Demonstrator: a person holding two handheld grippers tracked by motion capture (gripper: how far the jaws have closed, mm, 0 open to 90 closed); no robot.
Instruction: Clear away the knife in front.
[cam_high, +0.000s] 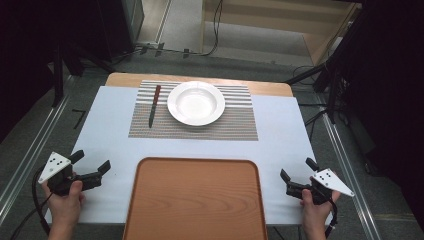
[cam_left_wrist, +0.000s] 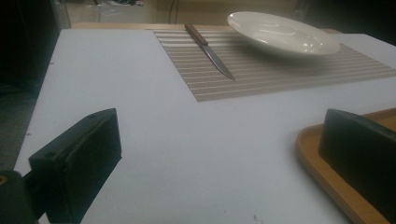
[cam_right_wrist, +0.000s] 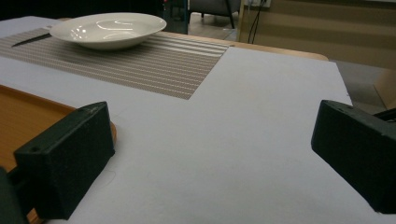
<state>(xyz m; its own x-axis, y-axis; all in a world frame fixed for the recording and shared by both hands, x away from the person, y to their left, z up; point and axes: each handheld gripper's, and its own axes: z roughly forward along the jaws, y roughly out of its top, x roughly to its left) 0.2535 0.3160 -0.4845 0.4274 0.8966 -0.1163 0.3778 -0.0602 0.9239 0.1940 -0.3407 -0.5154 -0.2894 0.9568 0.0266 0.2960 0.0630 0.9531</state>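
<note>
A white plate (cam_high: 195, 102) sits on a striped placemat (cam_high: 235, 122) at the far middle of the table. Left of the plate, a knife (cam_high: 154, 105) with a brown handle lies on the mat. The left gripper view shows the plate (cam_left_wrist: 282, 32), the knife (cam_left_wrist: 209, 50) and the mat (cam_left_wrist: 280, 70) ahead. My left gripper (cam_high: 90, 161) rests open at the near left, nothing between its jaws. At the near right my right gripper (cam_high: 297, 167) is open and empty too. Its own view has the plate (cam_right_wrist: 107, 29) far off to the left.
A bare wooden tray (cam_high: 195, 200) lies at the table's near edge between the two grippers; its rim (cam_left_wrist: 327, 177) is close to the left gripper's right jaw. White table covering (cam_high: 107, 135) spreads around the mat. Dark stands and cables surround the table.
</note>
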